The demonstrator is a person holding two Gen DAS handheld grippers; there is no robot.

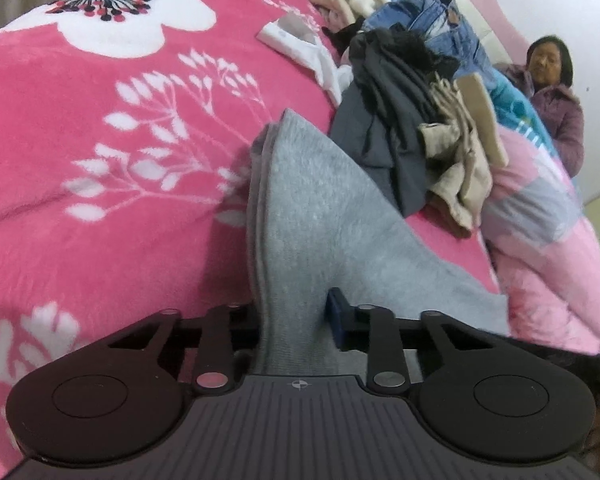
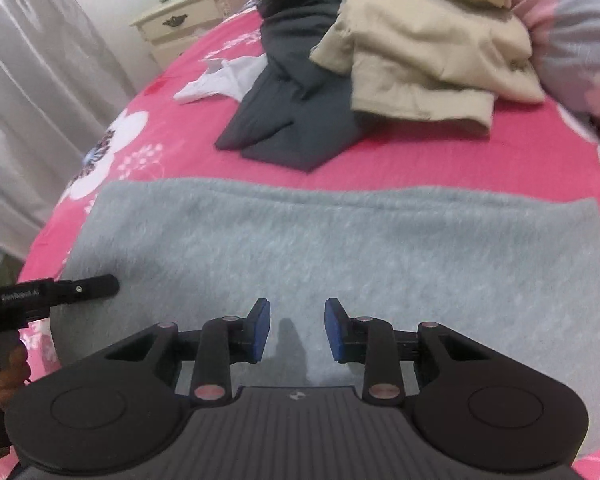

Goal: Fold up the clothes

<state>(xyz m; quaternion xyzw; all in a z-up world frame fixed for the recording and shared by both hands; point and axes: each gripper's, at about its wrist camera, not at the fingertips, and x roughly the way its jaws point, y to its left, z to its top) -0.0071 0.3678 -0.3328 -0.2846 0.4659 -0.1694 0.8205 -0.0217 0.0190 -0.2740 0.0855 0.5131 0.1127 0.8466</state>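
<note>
A grey fleece garment [image 2: 340, 248] lies flat on the pink floral bedspread [image 2: 420, 156]. My left gripper [image 1: 294, 320] is shut on the grey garment [image 1: 312, 216] at its left edge; a fold of cloth rises between the pads and hides the left pad. The left gripper also shows at the left edge of the right wrist view [image 2: 76, 288]. My right gripper [image 2: 296, 330] is open and empty, just above the garment's near middle.
A pile of clothes lies beyond: dark grey trousers [image 2: 296, 112], beige garment [image 2: 428, 52], white cloth [image 2: 224, 80], blue jeans [image 1: 440, 20]. A pink quilt [image 1: 548, 248] lies at right. A person [image 1: 552, 88] sits past the bed. A cream dresser [image 2: 184, 24] stands beyond the bed.
</note>
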